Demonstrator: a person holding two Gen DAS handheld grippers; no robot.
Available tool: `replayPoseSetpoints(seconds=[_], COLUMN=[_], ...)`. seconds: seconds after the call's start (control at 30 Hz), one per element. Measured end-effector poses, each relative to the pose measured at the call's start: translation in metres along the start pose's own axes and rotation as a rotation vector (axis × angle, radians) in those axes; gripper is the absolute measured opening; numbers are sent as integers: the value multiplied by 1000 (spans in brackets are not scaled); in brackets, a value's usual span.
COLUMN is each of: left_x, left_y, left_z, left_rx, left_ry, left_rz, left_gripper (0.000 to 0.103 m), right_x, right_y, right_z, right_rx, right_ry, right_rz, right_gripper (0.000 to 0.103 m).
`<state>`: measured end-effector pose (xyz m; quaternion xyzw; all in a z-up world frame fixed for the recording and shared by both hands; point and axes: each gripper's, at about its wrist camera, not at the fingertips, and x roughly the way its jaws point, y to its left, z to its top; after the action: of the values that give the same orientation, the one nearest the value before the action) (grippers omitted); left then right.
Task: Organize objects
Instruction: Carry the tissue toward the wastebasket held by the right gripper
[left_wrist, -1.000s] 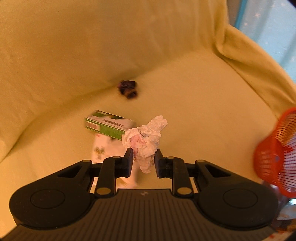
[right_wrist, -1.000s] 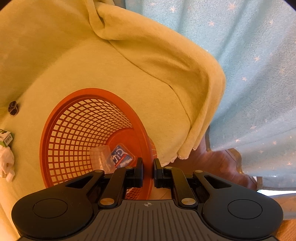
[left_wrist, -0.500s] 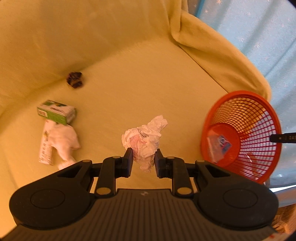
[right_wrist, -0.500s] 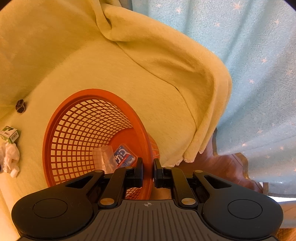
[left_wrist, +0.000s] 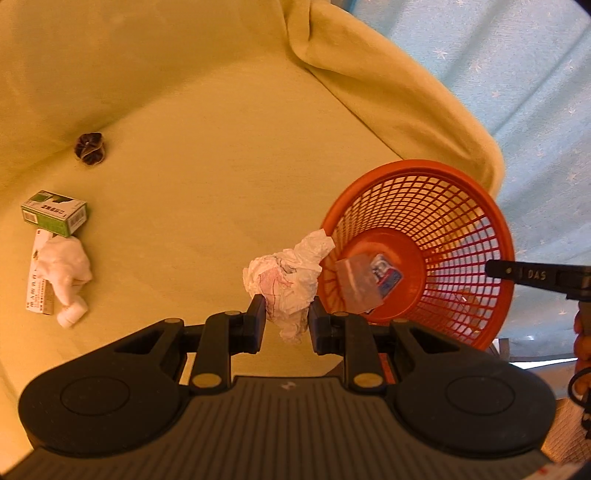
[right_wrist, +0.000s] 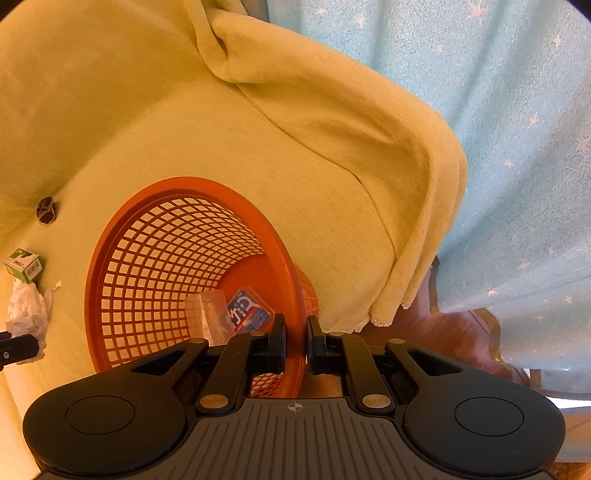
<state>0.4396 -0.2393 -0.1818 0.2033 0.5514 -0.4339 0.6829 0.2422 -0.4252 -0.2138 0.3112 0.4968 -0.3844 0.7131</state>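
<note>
Left gripper (left_wrist: 284, 317) fingers pinch tissue (left_wrist: 286, 278) beside basket (left_wrist: 461, 206) mouth, ready for drop. Right gripper (right_wrist: 295, 341) fingers clamp rim, tilting basket toward tissue.

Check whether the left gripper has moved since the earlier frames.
Yes. The left gripper, shut on crumpled white tissue, has swung right, away from the green cardboard box, toward the orange mesh basket.

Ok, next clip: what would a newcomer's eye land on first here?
The orange basket, tipped toward the cameras at the sofa's edge, with the right gripper clamped on its rim. Next, the crumpled tissue in the left gripper, right beside the basket's mouth.
</note>
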Motion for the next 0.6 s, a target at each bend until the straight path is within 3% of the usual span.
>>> replayPoseSetpoints(seconds=[0.6], left_x=[12], left_y=[-40], left_z=[9], left_rx=[40], left_ry=[18], left_rz=[-45], left_gripper=[20], right_x=[1], right_y=[-4], right_z=[0], right_rx=[10], right_ry=[2], right_rz=[16], right_gripper=[7])
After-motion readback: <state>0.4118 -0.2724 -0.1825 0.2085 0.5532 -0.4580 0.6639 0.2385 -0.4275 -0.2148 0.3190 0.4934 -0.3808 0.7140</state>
